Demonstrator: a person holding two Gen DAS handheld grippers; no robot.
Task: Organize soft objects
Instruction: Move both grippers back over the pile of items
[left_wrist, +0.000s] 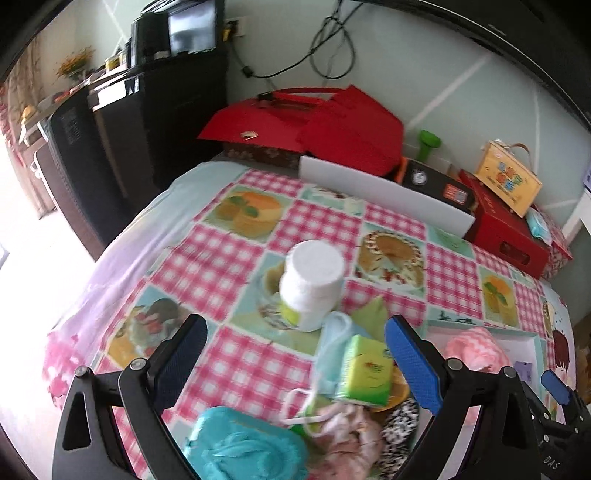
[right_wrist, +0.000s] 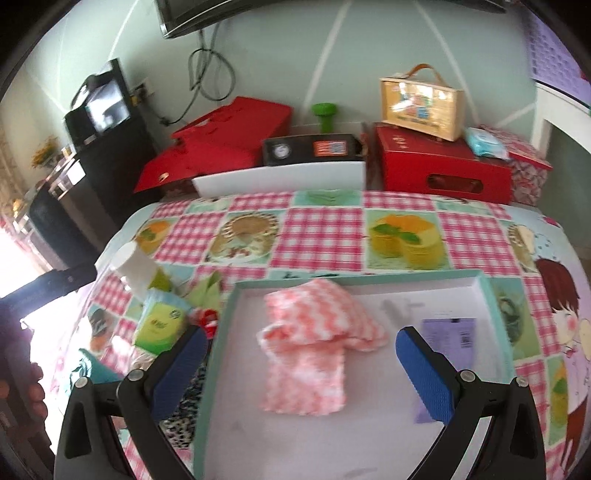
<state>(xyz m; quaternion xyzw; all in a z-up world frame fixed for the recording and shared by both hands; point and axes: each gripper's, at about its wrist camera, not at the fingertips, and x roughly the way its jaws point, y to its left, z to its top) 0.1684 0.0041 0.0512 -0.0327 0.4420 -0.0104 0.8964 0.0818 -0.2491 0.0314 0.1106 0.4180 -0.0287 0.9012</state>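
a: where does the pile lie from the left gripper (left_wrist: 293, 354)?

b: right under it and toward its 3 o'clock side. the green tissue pack (left_wrist: 365, 369) sits just inside the right pad, at about 2 o'clock from the gap's middle, its long axis running roughly 12 to 6. the blue face mask (left_wrist: 332, 343) lies touching it at its 10 o'clock edge. the jaws stand wide apart, holding nothing.

a: and the right gripper (right_wrist: 301, 369)?

b: also spread and empty, hanging over the teal-rimmed tray (right_wrist: 207, 369). the pink wavy cloth (right_wrist: 314, 343) lies in the tray between its pads.

a: so which is nearer the pack?

b: the left one, by his judgement; the tray is at its 3 o'clock.

a: the surface?

b: a checked tablecloth (left_wrist: 236, 354) with cake pictures; a white roll (left_wrist: 312, 284) stands at 12 o'clock, red boxes (right_wrist: 443, 168) against a pale green wall.
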